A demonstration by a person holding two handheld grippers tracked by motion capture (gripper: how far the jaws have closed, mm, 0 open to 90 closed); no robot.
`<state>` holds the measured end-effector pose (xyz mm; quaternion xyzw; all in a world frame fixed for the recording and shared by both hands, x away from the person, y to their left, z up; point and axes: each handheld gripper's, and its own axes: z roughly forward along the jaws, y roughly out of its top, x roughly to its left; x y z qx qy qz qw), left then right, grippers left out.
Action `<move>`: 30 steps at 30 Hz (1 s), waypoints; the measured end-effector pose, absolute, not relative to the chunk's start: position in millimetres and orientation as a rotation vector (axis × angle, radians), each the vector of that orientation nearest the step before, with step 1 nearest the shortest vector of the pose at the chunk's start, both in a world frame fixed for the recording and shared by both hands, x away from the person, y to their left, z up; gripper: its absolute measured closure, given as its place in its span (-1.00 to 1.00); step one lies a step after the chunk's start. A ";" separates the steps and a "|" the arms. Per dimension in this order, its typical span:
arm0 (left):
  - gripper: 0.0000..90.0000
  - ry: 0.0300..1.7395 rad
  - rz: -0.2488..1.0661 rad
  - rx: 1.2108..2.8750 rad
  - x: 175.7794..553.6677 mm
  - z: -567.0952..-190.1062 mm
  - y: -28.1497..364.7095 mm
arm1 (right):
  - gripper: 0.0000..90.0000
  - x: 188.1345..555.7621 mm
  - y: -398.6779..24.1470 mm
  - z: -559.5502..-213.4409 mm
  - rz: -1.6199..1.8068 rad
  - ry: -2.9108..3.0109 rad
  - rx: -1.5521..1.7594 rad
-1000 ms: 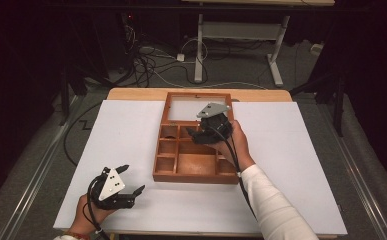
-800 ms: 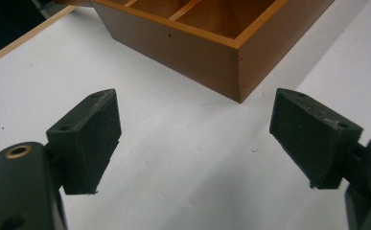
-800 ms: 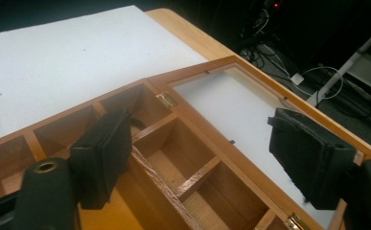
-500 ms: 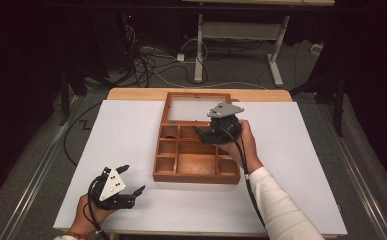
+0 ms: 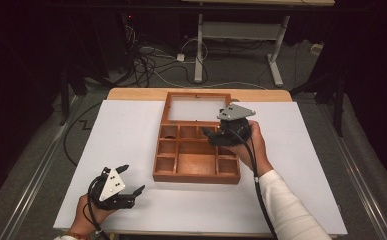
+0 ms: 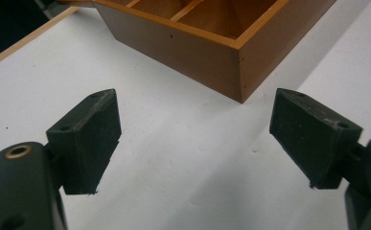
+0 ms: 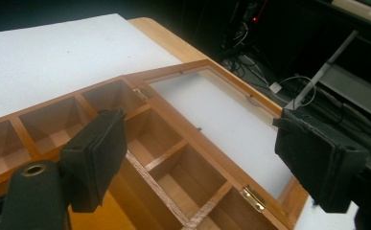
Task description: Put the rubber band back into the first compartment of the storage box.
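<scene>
A wooden box point(image 5: 197, 174) with several compartments sits mid-table, its glazed lid point(image 5: 197, 108) folded flat behind it. My right gripper point(image 5: 209, 136) hovers over the box's right rear compartments, pointing left. Its jaws have just been opening and stand wide with nothing between them. In the right gripper view the right gripper point(image 7: 207, 160) looks down on the compartments point(image 7: 183, 179), the lid's pane point(image 7: 221, 115) and a brass hinge point(image 7: 254, 197). My left gripper point(image 5: 133, 178) rests open by the table's front left, in front of the box's corner point(image 6: 240, 62). Nothing lies between the left gripper's point(image 6: 197, 143) jaws.
The box stands on a white board point(image 5: 126, 130) over a wooden table whose rim point(image 5: 131, 93) shows at the back. Behind the table are cables point(image 5: 156, 55) on the floor and a desk frame point(image 5: 241, 35). Each gripper's cable trails toward the front edge.
My right gripper has shifted to the right over the box, toward its right rear side, and its jaws have widened. The left gripper has stayed put.
</scene>
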<state>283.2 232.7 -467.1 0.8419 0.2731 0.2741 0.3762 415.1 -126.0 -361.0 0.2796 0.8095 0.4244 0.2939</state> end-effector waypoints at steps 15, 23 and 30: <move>-0.61 0.696 0.708 2.164 283.6 -467.7 231.5 | -0.57 401.1 -149.1 -359.5 1.154 2.134 0.733; -0.61 0.695 0.711 2.165 283.1 -467.6 231.4 | -0.57 391.9 -155.6 -362.3 1.156 2.136 0.708; -0.61 0.694 0.713 2.165 283.0 -467.6 231.6 | -0.57 384.7 -158.8 -364.0 1.161 2.143 0.687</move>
